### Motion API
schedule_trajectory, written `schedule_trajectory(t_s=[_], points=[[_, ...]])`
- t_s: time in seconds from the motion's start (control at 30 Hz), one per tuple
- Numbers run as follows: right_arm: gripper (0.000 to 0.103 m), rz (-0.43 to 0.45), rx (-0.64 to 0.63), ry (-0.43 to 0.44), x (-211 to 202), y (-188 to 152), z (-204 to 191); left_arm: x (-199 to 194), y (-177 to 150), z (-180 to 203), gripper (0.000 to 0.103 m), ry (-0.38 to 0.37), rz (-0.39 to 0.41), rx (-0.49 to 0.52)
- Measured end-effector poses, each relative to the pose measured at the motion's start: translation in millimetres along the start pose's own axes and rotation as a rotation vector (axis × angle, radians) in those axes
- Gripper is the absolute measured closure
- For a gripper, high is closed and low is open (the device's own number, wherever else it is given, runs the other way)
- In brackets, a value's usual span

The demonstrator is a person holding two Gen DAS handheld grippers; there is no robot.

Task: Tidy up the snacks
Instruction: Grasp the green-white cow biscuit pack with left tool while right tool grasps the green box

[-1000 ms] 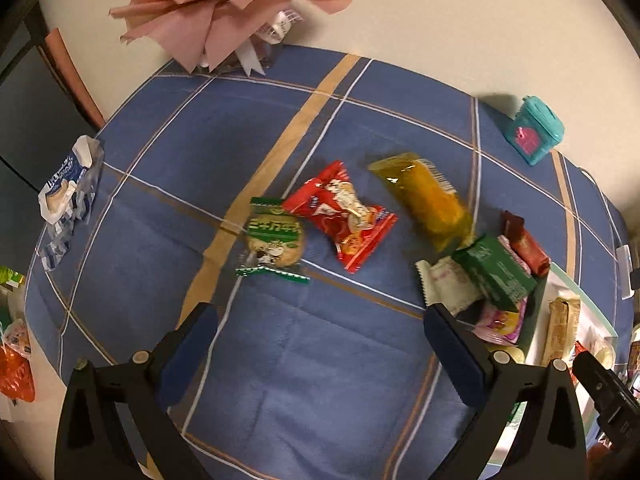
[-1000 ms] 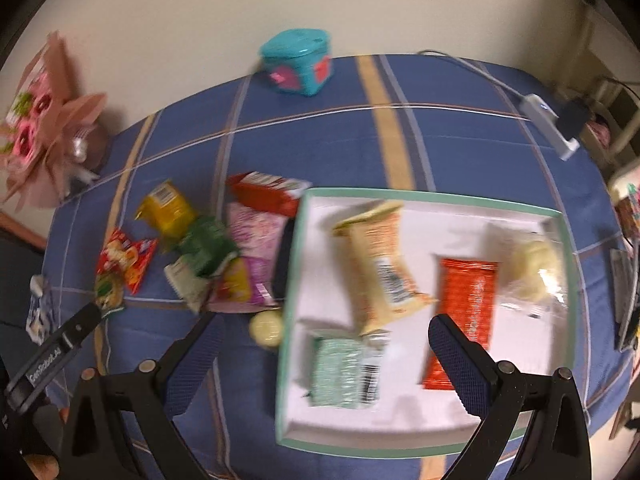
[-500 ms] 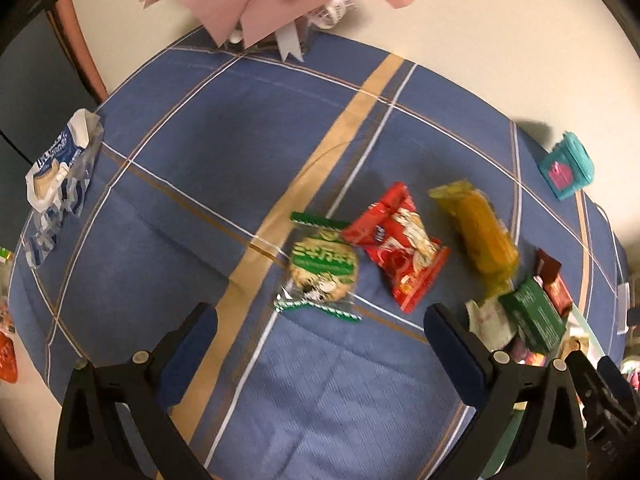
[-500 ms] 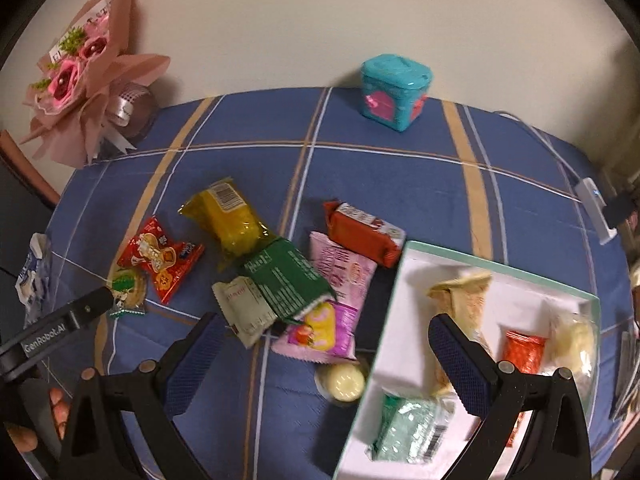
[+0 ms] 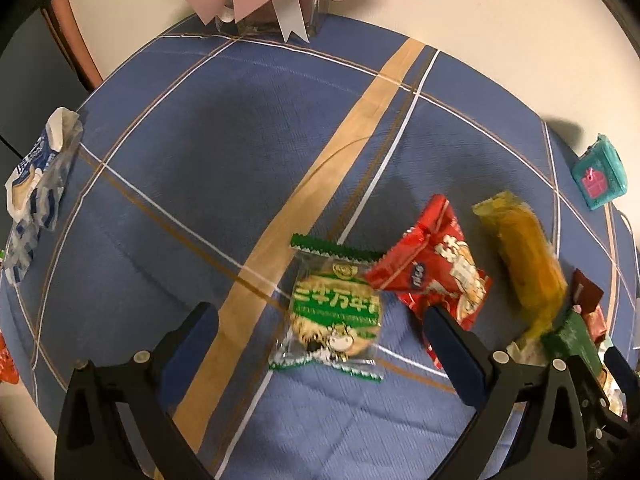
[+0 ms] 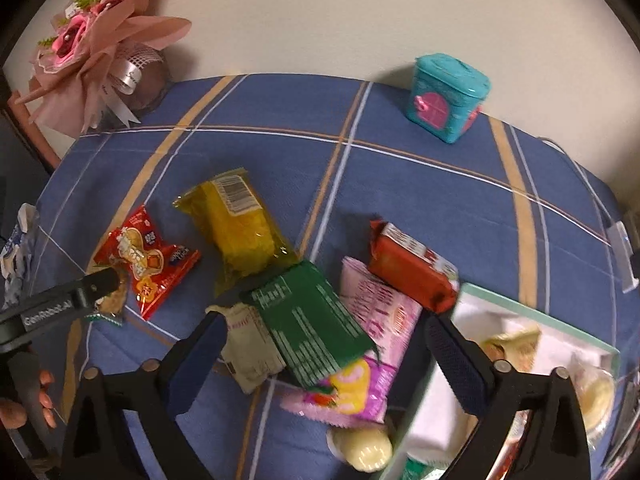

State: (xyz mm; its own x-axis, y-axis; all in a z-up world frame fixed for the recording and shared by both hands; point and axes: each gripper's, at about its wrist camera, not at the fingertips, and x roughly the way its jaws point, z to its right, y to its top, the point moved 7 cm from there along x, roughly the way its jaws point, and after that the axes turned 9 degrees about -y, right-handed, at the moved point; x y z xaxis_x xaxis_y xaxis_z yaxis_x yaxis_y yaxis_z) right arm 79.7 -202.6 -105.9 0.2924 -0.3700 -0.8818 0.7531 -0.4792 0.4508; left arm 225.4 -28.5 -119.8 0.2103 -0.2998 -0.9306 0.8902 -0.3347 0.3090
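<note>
Snack packets lie on a blue plaid tablecloth [image 5: 224, 168]. My left gripper [image 5: 320, 344] is open, its fingers either side of a green-and-clear cookie packet [image 5: 334, 312], just above it. A red packet [image 5: 436, 272] and a yellow packet [image 5: 520, 256] lie to its right. My right gripper [image 6: 324, 354] is open over a green packet [image 6: 308, 320], a beige packet [image 6: 250, 348] and a pink packet [image 6: 372, 344]. A red-brown bar [image 6: 412, 266] and a round yellow snack [image 6: 366, 450] lie beside the mint-rimmed white tray [image 6: 536, 312], which holds several snacks.
A pink bouquet [image 6: 92, 40] stands at the table's back left. A teal toy box [image 6: 448, 96] stands at the back. A blue-and-white crumpled packet [image 5: 36, 184] lies at the left edge. A clear holder [image 6: 620, 248] sits at the right edge.
My left gripper moved forward and down onto the cookie packet. My right gripper swung left from over the tray to the pile of packets beside it.
</note>
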Motion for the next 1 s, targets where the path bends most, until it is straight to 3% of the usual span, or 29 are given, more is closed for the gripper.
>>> schedule_trajectory(t_s=[0.1,0.2,0.27,0.3,0.37,1.0], points=[[0.014,0.000,-0.030,0.008,5.5,1.0,-9.8,9.4,0.9,-0.8,0.015,0.008,-0.013,0.011],[0.028,-0.006,-0.042,0.009,10.4,0.9,-14.0,15.5,0.1,-0.2,0.032,0.002,-0.026,0.013],[0.045,-0.008,-0.052,-0.003,12.3,0.1,-14.5,16.8,0.1,2.0,0.048,-0.008,-0.028,0.019],[0.049,-0.007,-0.052,0.000,12.4,0.3,-14.7,16.1,-0.4,3.0,0.052,-0.006,-0.025,0.021],[0.059,-0.008,-0.039,0.014,11.6,0.3,-14.5,14.6,0.1,4.8,0.052,0.005,-0.020,0.033],[0.061,0.007,0.033,0.056,-34.7,-8.7,13.9,-46.6,-6.4,34.4,0.052,-0.038,0.056,0.028]])
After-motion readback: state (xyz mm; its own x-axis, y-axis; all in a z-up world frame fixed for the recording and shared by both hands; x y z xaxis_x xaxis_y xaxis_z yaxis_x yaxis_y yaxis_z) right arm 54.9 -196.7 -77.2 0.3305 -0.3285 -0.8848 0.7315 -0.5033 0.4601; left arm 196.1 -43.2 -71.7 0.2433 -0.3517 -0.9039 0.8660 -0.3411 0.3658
